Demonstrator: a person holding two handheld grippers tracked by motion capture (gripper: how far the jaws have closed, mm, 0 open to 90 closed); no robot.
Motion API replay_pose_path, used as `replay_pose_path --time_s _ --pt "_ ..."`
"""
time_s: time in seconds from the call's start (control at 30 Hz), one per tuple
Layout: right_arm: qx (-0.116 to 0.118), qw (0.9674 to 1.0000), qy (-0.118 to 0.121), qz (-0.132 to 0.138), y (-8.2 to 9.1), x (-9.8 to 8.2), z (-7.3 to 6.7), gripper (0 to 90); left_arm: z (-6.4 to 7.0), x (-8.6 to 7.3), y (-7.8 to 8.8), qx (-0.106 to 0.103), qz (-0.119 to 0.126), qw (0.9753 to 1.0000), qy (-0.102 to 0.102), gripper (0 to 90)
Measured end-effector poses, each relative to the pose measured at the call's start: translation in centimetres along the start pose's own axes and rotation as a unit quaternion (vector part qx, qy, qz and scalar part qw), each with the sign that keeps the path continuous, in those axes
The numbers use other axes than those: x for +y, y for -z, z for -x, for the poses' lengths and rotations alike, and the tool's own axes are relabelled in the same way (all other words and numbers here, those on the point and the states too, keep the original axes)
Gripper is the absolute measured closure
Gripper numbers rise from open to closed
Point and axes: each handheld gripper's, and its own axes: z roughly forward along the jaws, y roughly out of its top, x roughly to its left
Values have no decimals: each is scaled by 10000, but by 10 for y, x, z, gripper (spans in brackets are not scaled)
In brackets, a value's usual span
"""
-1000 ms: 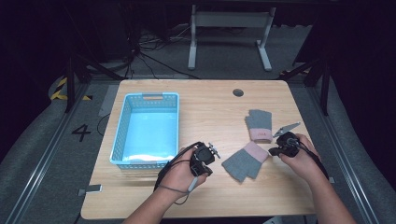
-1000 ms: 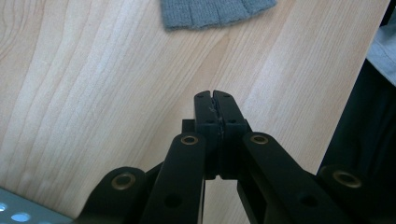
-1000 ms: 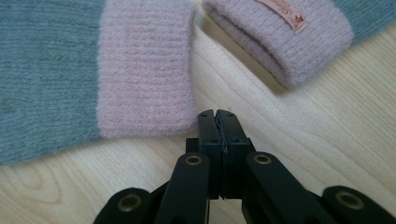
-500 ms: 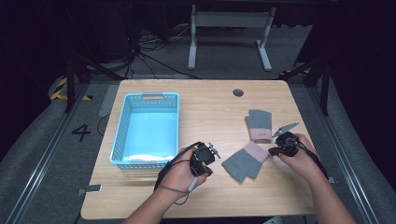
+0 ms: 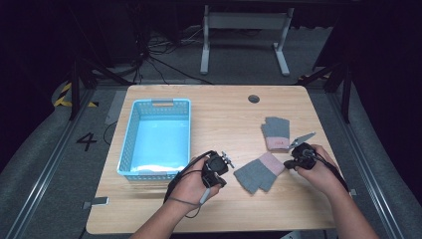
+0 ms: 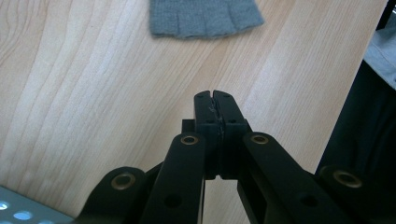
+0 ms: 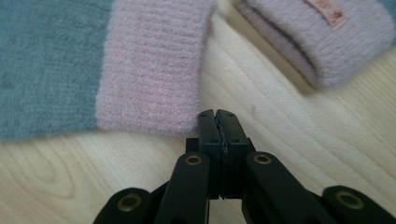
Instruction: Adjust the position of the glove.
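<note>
We hold each hand-held gripper, left (image 6: 215, 94) and right (image 7: 217, 113), with jaws together, empty; the right sits just beside the near glove (image 7: 93, 65), second glove (image 7: 322, 37) beyond, basket (image 5: 130, 130) left.

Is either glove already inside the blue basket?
No. In the high view both gloves, the near glove and the far glove, lie on the table right of the blue basket.

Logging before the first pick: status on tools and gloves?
Left tool and right tool shut, empty. Near glove and far glove flat on table, untouched. Basket clear of the way.
</note>
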Motion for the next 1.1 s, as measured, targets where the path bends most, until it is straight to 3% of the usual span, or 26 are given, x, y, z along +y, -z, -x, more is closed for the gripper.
replay_pose_path --time_s 0.7,0.97,1.1 --pt "423 9976 539 -34 5 -1 -42 900 -4 2 7 25 135 9999 34 894" --pt "553 9963 663 -53 4 -1 -51 900 -7 1 9 39 172 9998 81 886" --pt "521 9968 611 21 7 -2 -48 900 -7 1 10 45 175 9998 73 875"
